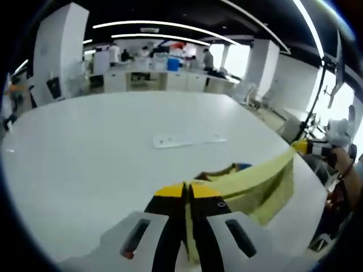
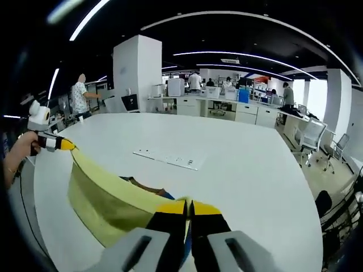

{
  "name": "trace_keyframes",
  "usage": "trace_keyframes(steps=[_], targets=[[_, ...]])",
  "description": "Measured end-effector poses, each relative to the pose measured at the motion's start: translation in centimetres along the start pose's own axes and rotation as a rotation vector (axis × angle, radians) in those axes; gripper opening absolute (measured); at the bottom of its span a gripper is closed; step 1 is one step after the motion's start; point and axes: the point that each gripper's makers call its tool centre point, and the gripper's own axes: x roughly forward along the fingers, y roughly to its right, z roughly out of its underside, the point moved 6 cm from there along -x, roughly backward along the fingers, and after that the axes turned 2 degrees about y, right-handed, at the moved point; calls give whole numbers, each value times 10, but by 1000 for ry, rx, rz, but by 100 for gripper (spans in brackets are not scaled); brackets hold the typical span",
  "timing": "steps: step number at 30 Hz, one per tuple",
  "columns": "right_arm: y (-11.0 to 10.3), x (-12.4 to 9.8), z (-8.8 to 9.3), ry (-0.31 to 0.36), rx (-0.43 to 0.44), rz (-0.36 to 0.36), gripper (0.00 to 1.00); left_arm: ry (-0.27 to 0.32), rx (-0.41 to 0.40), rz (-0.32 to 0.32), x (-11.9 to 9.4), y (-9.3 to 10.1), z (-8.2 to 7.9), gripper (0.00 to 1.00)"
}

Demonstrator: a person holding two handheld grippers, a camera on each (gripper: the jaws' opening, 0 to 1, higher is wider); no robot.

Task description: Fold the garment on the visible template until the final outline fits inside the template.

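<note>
A yellow-green garment hangs stretched above the white table, held taut between both grippers. My left gripper is shut on one end of its top edge. The right gripper holds the other end at the right of the left gripper view. In the right gripper view my right gripper is shut on the garment, which runs left to the left gripper, held by a hand. Dark and blue cloth shows behind the fold. A flat white template sheet lies on the table beyond the garment.
The big white table has bare surface on all sides of the template. Beyond its far edge are office desks, a white pillar, chairs and people standing.
</note>
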Motion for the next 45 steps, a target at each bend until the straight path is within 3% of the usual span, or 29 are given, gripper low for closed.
trace_keyframes(steps=[9,16,21,31,45], targets=[[8,32,10,-23,-19,44,0,29,-64,-38,32,-12,10,0],[15,52,15,-3,38,63,0,33,-73,-83,55,-17,21,0],[19,74,30,-20,135,91,0,33,-124,-99,68,-24,31,0],[24,106,54,-73,149,126,0,0,-122,-115,98,-35,54,0],[31,123,76,-127,196,143,0,-27,-126,-142,117,-47,79,0]])
